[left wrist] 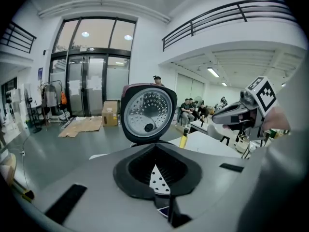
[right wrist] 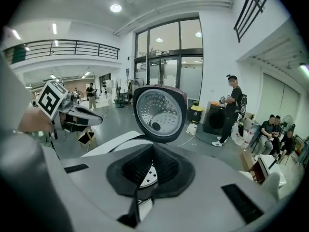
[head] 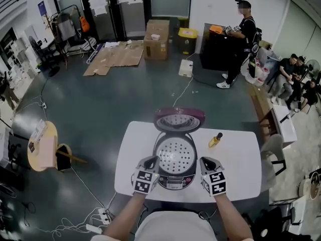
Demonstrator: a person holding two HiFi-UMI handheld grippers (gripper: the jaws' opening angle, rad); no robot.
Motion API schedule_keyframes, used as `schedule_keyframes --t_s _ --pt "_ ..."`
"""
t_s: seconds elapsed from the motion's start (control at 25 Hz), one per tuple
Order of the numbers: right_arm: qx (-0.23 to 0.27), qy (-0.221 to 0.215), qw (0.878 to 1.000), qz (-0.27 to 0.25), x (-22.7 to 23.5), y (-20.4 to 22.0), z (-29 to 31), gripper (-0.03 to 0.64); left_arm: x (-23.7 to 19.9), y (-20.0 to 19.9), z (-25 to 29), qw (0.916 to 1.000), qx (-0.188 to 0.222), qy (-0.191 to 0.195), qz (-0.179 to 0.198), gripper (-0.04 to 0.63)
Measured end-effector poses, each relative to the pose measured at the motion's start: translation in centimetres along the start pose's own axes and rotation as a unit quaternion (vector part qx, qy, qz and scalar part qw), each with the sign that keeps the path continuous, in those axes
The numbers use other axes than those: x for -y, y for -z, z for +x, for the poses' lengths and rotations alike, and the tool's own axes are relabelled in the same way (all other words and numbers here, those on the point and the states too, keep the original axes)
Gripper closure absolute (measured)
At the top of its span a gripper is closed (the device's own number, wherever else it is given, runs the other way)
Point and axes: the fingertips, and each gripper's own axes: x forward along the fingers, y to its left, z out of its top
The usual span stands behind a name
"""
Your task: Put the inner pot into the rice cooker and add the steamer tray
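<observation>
At the desk's (head: 241, 164) near edge, the cooker (head: 175, 179) stands with its lid (head: 179, 119) thrown back toward the far edge. Only the head view looks down into the bowl. The tray (head: 175, 154), round and full of holes, lies level inside, and I cannot tell whether the pot sits beneath it. The gripper views show just a sliver of that tray past their jaws, but they face the lid's dotted inner plate square on. A yellow bottle (head: 215, 140) stands to the cooker's right, apart from it. The left gripper (head: 151, 160) and right gripper (head: 206, 160) hover either side of the cooker's front. Both point forward and somewhat down, with the forearms reaching in from the near edge. Both are clenched, jaws pressed together with nothing in them.
</observation>
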Motion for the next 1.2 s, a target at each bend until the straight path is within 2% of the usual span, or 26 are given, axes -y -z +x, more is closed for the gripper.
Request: schedule_keyframes --t_s 0.6,0.92,1.2 --pt "0.066 -0.055 0.996 0.029 -2.0 -0.1 -9.6 0.604 8.0 -0.2 -7.8 0.9974 0.05 -0.017 -0.05 0.581" --pt "0.099 -0.065 0.993 0.019 -2.3 -0.6 -13.8 0.604 10.1 0.4 -11.4 0.9953 0.068 -0.046 -0.051 0.581" --pt "0.103 -0.066 0.992 0.015 -3.4 -0.2 -15.1 0.604 10.8 0.2 -13.5 0.9943 0.081 -0.047 -0.05 0.581"
